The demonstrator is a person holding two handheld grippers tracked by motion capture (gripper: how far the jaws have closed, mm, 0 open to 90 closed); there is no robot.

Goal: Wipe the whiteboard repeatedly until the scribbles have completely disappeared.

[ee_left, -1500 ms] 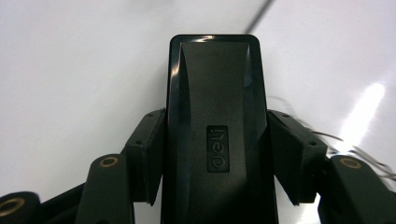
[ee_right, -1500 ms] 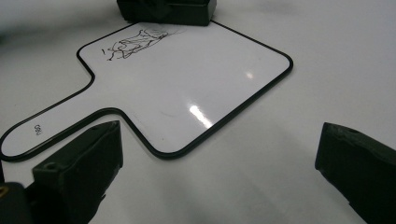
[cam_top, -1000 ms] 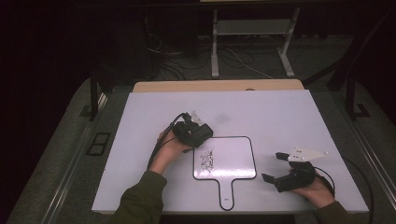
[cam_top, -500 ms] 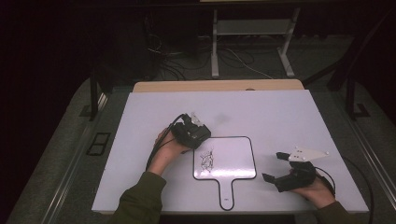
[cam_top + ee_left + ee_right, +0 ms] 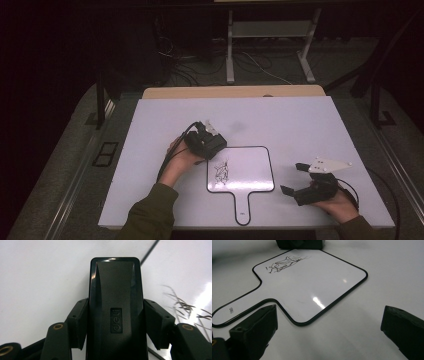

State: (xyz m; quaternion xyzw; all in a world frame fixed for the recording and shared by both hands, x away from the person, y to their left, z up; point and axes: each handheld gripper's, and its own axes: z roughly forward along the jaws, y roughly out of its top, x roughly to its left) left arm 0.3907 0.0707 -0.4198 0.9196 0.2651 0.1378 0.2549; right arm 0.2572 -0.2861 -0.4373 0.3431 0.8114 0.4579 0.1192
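White laminate covers the table (image 5: 300, 120), and near its six o'clock edge lies a paddle-shaped whiteboard (image 5: 247, 167) with a black rim, its handle pointing toward six o'clock and a black scribble (image 5: 221, 171) at its nine o'clock side. At the board's ten o'clock corner the left gripper (image 5: 116, 322) has its jaws clamped on the flanks of a black eraser (image 5: 115, 297) (a maker's mark is moulded into its top). At the board's four o'clock the right gripper (image 5: 329, 325) sits with jaws spread wide, holding nothing.
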